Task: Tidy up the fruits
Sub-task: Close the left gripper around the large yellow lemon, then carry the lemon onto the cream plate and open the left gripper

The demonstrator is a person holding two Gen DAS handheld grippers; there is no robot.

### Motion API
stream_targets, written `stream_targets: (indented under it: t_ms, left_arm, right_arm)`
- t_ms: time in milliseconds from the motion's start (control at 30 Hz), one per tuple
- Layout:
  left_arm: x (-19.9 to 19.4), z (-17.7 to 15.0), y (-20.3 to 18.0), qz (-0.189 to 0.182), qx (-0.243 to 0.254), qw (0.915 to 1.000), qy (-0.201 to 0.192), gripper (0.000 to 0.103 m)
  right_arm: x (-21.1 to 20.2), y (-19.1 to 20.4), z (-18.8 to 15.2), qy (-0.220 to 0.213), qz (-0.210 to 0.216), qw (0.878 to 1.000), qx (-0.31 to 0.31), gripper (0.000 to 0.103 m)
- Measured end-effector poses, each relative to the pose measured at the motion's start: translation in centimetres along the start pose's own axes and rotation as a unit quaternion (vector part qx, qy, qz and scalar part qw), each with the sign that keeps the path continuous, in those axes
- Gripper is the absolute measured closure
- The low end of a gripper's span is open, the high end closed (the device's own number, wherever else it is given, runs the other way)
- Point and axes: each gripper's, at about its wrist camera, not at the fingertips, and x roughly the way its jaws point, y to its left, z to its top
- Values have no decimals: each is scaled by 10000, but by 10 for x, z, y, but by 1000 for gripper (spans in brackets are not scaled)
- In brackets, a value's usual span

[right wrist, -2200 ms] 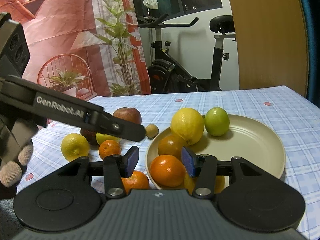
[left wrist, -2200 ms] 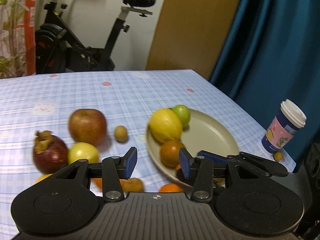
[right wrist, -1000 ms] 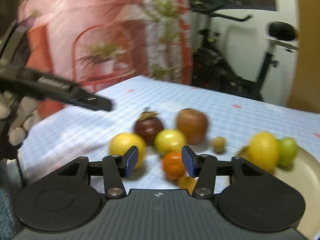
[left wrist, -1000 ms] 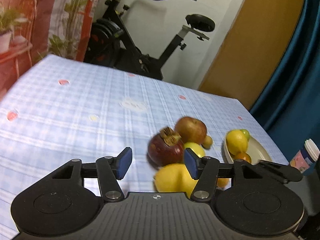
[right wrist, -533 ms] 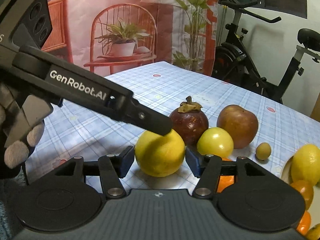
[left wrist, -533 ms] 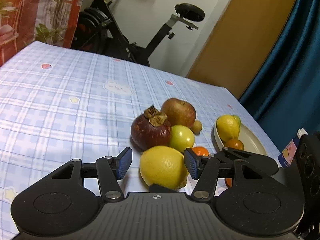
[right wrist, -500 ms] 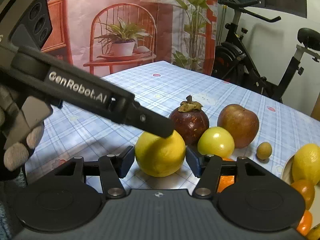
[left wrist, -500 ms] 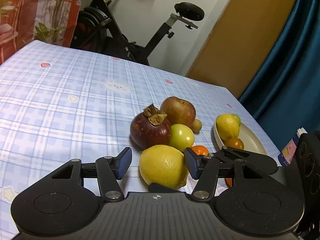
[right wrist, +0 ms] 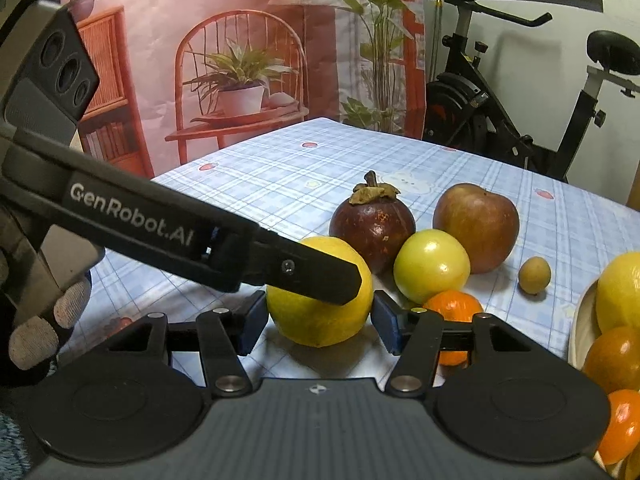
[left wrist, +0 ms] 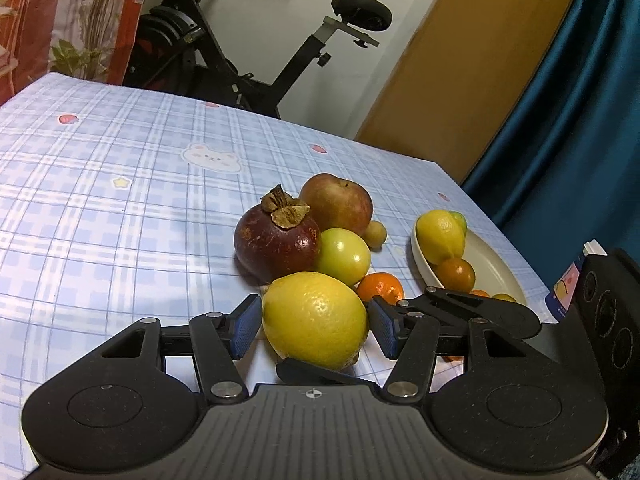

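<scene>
Tablecloth (left wrist: 120,184) in blue check carries everything. Plate (left wrist: 486,258) at the right holds citrus. Apple (left wrist: 336,204) and mangosteen (left wrist: 276,242) sit behind the lemon (left wrist: 316,320), which rests on the cloth. Left gripper (left wrist: 314,326) and right gripper (right wrist: 318,322) both straddle it, jaws half open; whether the pads press it, I cannot tell.

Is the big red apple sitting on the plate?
No, the apple sits on the checked tablecloth behind the dark purple fruit, away from the plate.
</scene>
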Motion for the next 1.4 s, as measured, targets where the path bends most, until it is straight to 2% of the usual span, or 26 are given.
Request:
stream_targets:
  t_ms: [267, 433, 1000, 1133, 1400]
  left_arm:
    - [3, -1, 1, -34, 6, 10000, 26, 38]
    - [10, -5, 0, 48, 120, 9997, 193, 39]
    - [9, -10, -9, 122, 354, 9992, 131, 39]
    - [6, -9, -15, 142, 386, 9991, 107, 39]
    - [3, 0, -50, 188, 904, 9957, 96, 39]
  right_arm:
    - [0, -1, 0, -4, 37, 10000, 70, 44]
    - [0, -2, 0, 3, 36, 10000, 51, 44]
    - [0, 2, -1, 29, 53, 10000, 13, 45]
    - [-4, 3, -3, -70, 66, 10000, 13, 45]
    - [-34, -5, -7, -457, 25, 9987, 207, 45]
